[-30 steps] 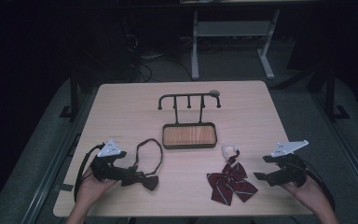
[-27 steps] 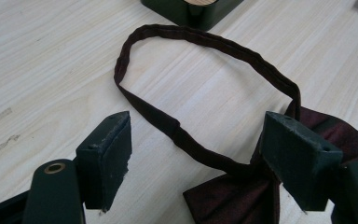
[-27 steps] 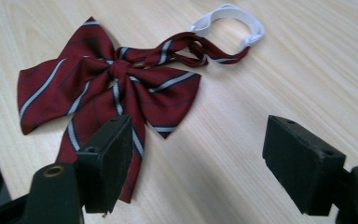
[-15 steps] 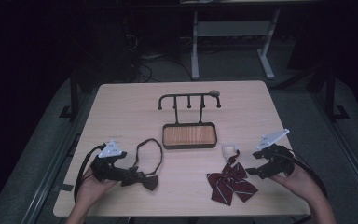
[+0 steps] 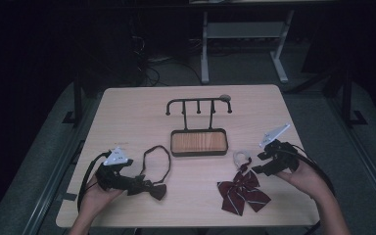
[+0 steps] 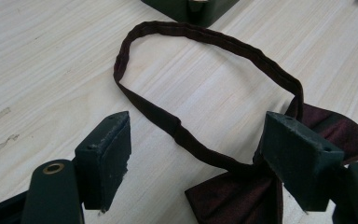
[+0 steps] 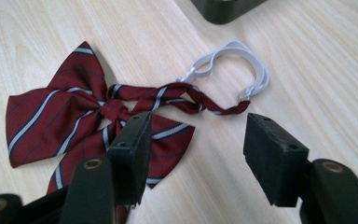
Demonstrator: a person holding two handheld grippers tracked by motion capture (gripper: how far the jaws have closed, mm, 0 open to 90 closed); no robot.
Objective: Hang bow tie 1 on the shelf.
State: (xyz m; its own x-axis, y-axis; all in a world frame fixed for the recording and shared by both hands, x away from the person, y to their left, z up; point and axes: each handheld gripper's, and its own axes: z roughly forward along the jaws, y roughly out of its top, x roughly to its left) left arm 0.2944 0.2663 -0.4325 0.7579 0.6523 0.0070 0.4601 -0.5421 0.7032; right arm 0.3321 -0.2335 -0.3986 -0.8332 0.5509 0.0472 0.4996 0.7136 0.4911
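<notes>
Your right gripper [image 5: 257, 163] has just been narrowing its jaws, nothing pinched, above the striped red bow tie [image 5: 242, 192] at the table's [image 5: 127, 112] near right. Your left gripper's [image 5: 136, 183] jaws gape over the dark bow tie [image 5: 152, 187], near left.

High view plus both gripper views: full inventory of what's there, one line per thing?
table: 1, light wood, centre of the high view
hook stand: 1, black rail with pegs over a wood-floored tray, table centre
dark bow tie: 1, dark maroon with a neck band loop, front left, lying between the left jaws
striped bow tie: 1, red with white and dark stripes, front right
white elastic loop: 1, white, joined to the striped bow tie's strap, just ahead of the right jaws
frame: 1, white metal, on the floor beyond the table
left gripper: 1, black, open, over the dark bow tie
right gripper: 1, black, open, jaws have just been closing, nothing gripped
</notes>
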